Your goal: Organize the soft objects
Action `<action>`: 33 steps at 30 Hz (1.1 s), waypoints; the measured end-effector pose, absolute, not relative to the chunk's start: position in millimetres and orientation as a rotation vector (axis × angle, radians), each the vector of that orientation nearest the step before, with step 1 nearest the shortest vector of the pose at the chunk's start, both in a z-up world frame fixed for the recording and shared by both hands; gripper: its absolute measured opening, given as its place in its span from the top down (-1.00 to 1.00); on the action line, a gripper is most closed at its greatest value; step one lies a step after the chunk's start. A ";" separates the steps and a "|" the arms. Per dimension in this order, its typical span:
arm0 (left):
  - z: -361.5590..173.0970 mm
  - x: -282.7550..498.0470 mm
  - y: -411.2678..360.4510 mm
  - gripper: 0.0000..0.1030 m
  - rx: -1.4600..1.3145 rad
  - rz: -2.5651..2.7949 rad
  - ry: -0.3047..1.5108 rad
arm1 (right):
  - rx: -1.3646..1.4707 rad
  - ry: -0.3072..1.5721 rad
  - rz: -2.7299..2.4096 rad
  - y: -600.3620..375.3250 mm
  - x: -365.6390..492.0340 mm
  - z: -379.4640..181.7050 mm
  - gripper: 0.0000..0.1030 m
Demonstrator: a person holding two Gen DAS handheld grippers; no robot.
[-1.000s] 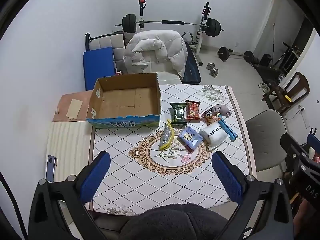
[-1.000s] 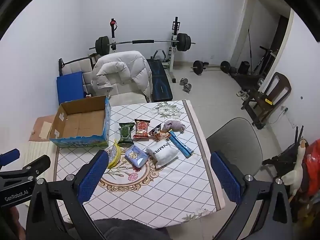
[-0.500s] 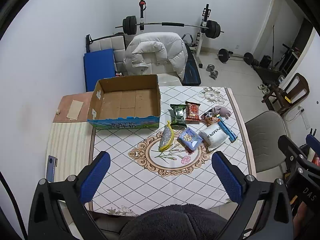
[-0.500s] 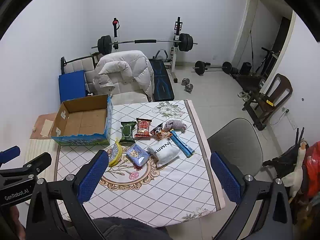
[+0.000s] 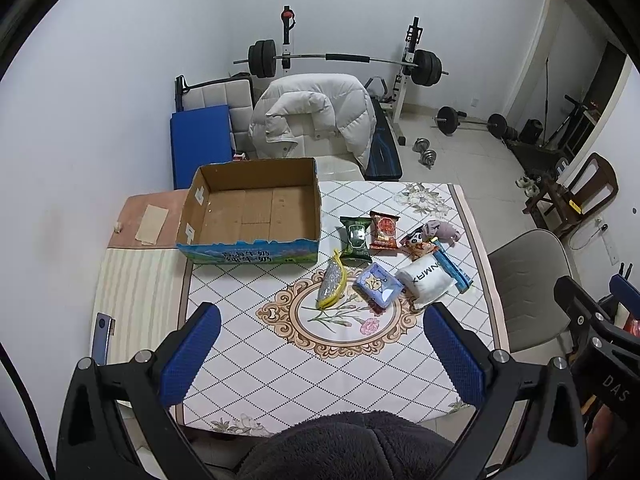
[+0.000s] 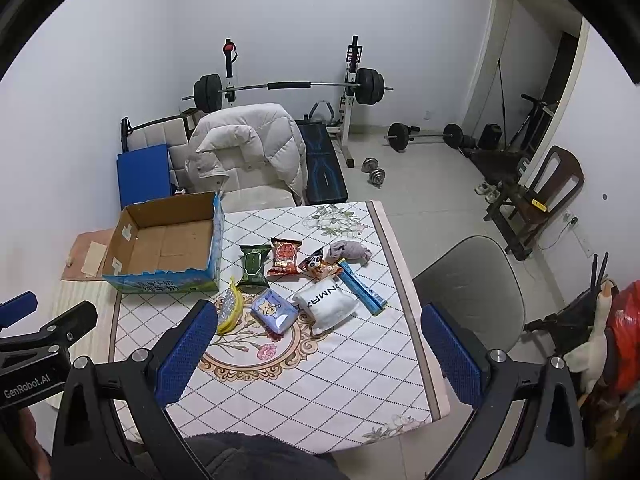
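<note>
An open cardboard box (image 5: 256,208) (image 6: 168,240) sits empty at the table's far left. Right of it lie soft packets: a green pack (image 5: 354,240), a red snack pack (image 5: 385,230), a yellow-and-silver pouch (image 5: 331,284), a blue tissue pack (image 5: 378,286), a white rolled towel (image 5: 426,280), a blue tube (image 5: 452,266) and a grey plush (image 5: 440,230). My left gripper (image 5: 320,356) is open and empty, high above the table's near edge. My right gripper (image 6: 320,356) is open and empty, also held high.
The table (image 5: 280,360) has a diamond-pattern cloth. A grey chair (image 6: 472,288) stands at its right side. A chair with a white down jacket (image 5: 316,120) stands behind it. A barbell rack (image 5: 344,60) and dumbbells are on the floor beyond.
Both grippers have drifted slightly, so the table and box sit a little lower in each view. Nothing on the table has moved.
</note>
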State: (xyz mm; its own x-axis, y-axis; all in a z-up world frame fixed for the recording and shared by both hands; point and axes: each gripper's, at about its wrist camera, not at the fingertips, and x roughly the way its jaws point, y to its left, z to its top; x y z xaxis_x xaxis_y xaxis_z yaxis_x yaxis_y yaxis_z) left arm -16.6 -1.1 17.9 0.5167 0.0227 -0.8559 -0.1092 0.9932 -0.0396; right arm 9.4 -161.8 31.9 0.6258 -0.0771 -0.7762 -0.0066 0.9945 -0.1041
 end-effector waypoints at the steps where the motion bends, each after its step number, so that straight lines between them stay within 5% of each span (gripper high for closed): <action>1: 18.0 -17.0 -1.5 -1.00 -0.092 0.080 1.023 | -0.101 0.893 -0.040 -161.9 9.2 32.8 -1.00; 33: 21.2 -21.4 -4.1 -1.00 -0.092 0.083 1.016 | -0.113 0.866 -0.044 -159.1 -1.9 36.5 -1.00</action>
